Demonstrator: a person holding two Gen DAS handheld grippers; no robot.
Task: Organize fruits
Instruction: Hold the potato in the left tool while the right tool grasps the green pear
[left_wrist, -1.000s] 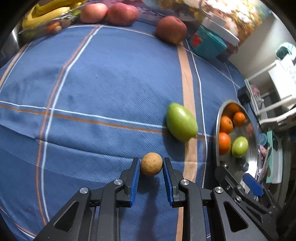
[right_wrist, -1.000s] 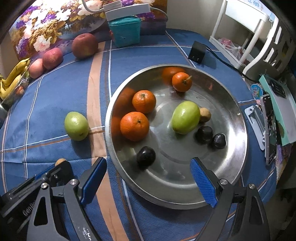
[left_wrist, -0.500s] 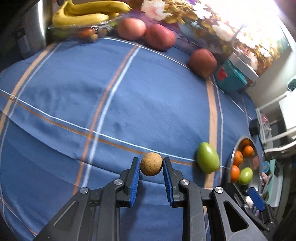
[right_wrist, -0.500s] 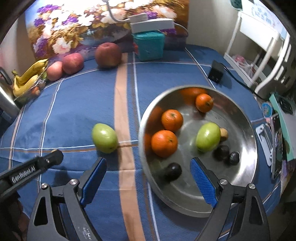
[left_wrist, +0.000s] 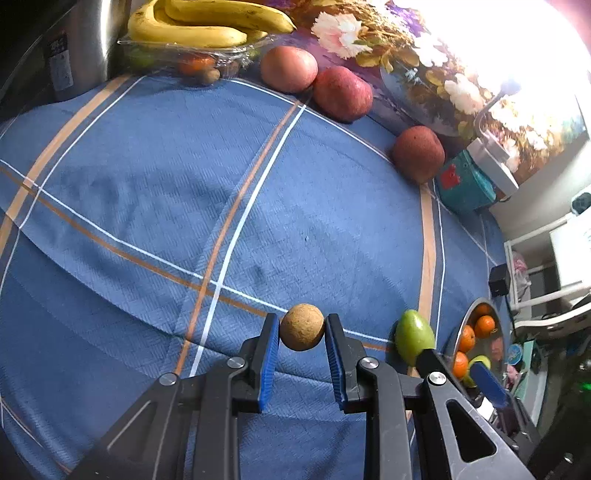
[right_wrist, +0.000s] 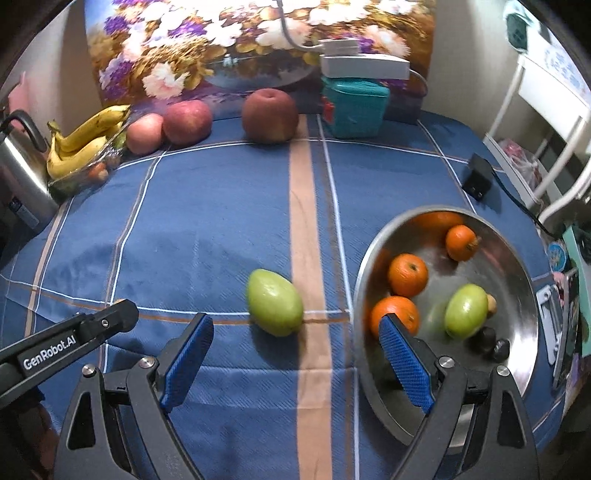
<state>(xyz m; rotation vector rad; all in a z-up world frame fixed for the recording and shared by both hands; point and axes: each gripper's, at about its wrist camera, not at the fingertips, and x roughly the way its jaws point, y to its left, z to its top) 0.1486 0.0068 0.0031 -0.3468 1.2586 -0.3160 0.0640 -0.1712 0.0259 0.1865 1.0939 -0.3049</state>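
Note:
My left gripper is shut on a small round brown fruit, held above the blue checked tablecloth. A green mango lies on the cloth just left of the steel bowl, in front of my right gripper, which stands wide open with nothing between its fingers. The bowl holds three oranges, a second green fruit and several small dark fruits. In the left wrist view the mango and the bowl sit at the lower right.
Three red apples line the back of the table beside a clear tray of bananas. A teal box with a white device on top stands at the back. A steel kettle is far left. A black charger and white chairs are right.
Both grippers have drawn back and to the left from the bowl. The left one still carries the brown fruit; the mango and bowl have slid to the right in both views.

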